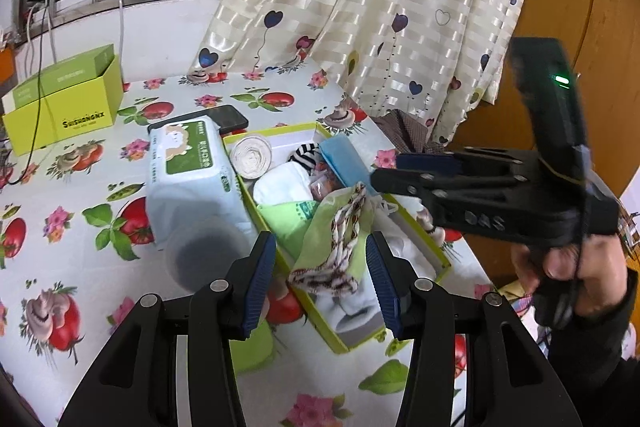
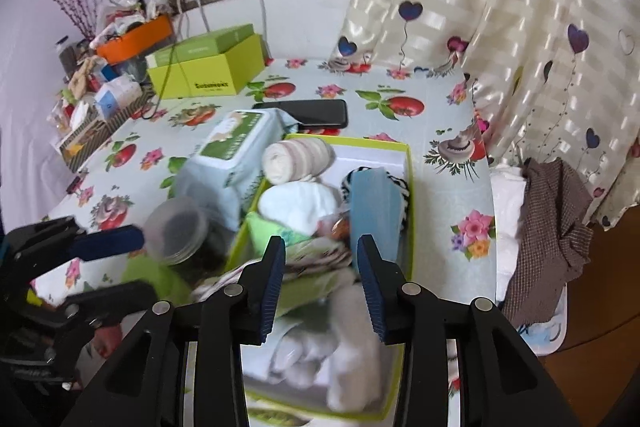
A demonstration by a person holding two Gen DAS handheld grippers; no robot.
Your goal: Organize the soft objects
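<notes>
A shallow lime-green box lies on the floral tablecloth, packed with soft things. These include a rolled striped sock, a white bundle, a blue pack, a green cloth, a brown-patterned cloth and white socks. My left gripper hovers open above the patterned cloth without pinching it. My right gripper stands open over the box's near half, with nothing between its pads.
A wipes pack, a clear jar and a black phone lie left of the box. A tall green carton stands at the back. Curtain and brown checked cloth hang on the right.
</notes>
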